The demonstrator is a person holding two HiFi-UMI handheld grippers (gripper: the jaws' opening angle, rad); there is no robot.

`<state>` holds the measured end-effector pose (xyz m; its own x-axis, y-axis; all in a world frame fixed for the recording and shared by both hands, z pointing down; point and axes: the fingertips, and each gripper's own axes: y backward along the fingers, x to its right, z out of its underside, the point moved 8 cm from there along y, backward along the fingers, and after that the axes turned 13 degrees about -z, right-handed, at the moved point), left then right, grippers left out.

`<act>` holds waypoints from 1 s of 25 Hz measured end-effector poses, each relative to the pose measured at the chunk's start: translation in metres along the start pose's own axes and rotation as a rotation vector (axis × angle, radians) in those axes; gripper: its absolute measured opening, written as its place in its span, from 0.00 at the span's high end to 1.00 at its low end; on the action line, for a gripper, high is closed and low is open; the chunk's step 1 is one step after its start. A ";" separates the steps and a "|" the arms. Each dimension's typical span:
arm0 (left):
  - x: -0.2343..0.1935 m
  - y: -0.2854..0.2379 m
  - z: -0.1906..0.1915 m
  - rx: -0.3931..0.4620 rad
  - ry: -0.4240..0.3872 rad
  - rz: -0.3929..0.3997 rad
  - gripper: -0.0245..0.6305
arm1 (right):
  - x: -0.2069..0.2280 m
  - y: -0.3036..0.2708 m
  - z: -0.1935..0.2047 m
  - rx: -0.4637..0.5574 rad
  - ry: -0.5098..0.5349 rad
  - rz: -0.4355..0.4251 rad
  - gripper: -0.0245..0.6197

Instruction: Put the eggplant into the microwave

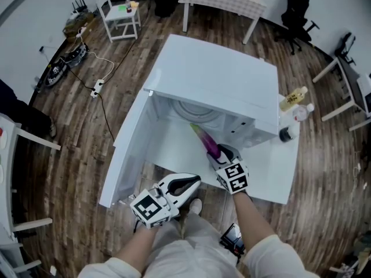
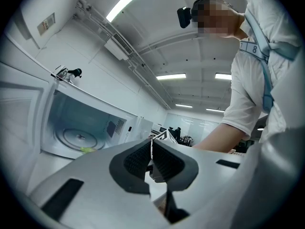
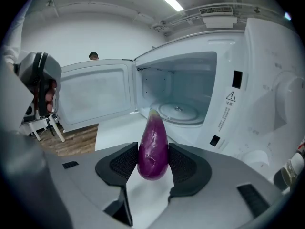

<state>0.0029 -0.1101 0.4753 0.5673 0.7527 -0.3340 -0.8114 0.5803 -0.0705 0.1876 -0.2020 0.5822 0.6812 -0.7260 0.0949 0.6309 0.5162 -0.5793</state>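
Observation:
A purple eggplant (image 3: 153,149) with a green tip is clamped between the pads of my right gripper (image 3: 153,166), tip pointing at the open white microwave (image 3: 190,94). In the head view the eggplant (image 1: 207,141) hangs in front of the microwave's (image 1: 214,83) opening, held by the right gripper (image 1: 222,155). The glass turntable (image 3: 177,111) inside is bare. My left gripper (image 1: 186,184) stays low at the table's near edge, jaws shut with nothing between them (image 2: 151,162).
The microwave door (image 1: 128,149) swings out to the left. On the white table (image 1: 272,178) right of the microwave stand a yellow bottle (image 1: 293,98), a clear bottle (image 1: 301,112) and a dark cup (image 1: 286,134). Chairs and a cable lie on the wooden floor.

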 end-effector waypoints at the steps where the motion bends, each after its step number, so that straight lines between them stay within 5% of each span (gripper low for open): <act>1: 0.000 0.001 -0.001 0.001 0.001 -0.002 0.96 | 0.001 -0.003 -0.005 0.006 0.000 0.002 0.62; 13: -0.011 0.009 0.007 0.001 0.011 -0.031 0.96 | 0.029 -0.049 -0.070 0.052 0.011 0.026 0.62; 25: -0.025 0.006 0.005 0.008 0.031 -0.043 0.96 | 0.056 -0.085 -0.095 0.036 -0.006 0.079 0.62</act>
<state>-0.0158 -0.1238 0.4875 0.5972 0.7168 -0.3599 -0.7849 0.6148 -0.0779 0.1365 -0.3299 0.5600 0.7316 -0.6796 0.0548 0.5879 0.5881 -0.5554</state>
